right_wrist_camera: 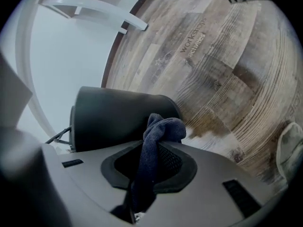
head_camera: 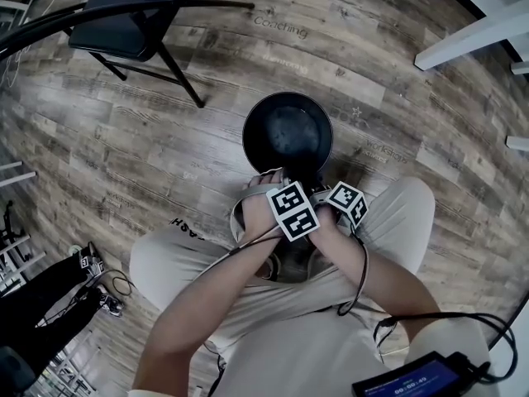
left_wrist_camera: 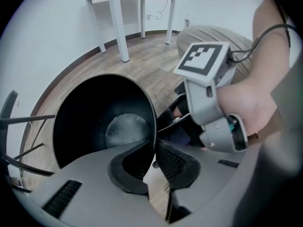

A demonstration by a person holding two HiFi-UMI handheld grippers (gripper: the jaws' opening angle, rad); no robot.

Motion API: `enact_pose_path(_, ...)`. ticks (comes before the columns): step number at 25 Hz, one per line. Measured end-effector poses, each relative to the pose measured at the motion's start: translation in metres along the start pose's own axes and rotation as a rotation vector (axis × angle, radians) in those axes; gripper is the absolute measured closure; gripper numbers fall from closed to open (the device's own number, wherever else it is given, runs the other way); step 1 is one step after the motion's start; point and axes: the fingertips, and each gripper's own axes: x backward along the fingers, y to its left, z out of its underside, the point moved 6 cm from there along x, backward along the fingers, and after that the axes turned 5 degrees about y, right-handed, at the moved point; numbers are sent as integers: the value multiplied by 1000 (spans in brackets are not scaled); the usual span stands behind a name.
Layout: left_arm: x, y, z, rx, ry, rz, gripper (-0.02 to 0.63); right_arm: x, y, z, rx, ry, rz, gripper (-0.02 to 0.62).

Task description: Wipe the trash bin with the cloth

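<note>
A round black trash bin stands open on the wood floor in front of the person's knees. My left gripper points steeply down at its near rim. In the left gripper view the thin rim of the bin runs between the jaws of the left gripper, one pad inside and one outside, closed on it. My right gripper sits just to the right, beside the bin's outer wall. This right gripper is shut on a dark blue cloth, whose bunched end sticks out past the jaws, close to the wall.
A black folding chair stands at the far left. White furniture legs are at the far right. Another person's dark legs and shoes are at the left edge. Cables and a small screen device hang by the person's lap.
</note>
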Motion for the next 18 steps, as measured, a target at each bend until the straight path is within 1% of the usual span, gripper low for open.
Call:
enact_pose_path(3,0,0,-4,5,-9,4,558,-19,-17,-11,-5,-24,60,526)
enact_pose_path(6,0,0,-6,40,-27,18,569,-37,-31,-23,-14,-48,99,526)
enact_pose_path(8,0,-1,-9,91,-52,39,577,-47,-39,-33,-18,-70,111,526)
enact_pose_path(12,0,0,-15,240,-125,108,586,-70,-49,-55,-15,-91,118,526)
enact_pose_path(14,1,1,-16,296,-145,138,587,-82,-55,-63,10,-70,142,526)
enact_pose_path(15,1,1,-17,305,-149,140,588,-87,-58,-66,35,-58,158,526)
enact_pose_path(18,1,1,-17,298,-155,126,588,-96,-61,-71,102,-35,186,526)
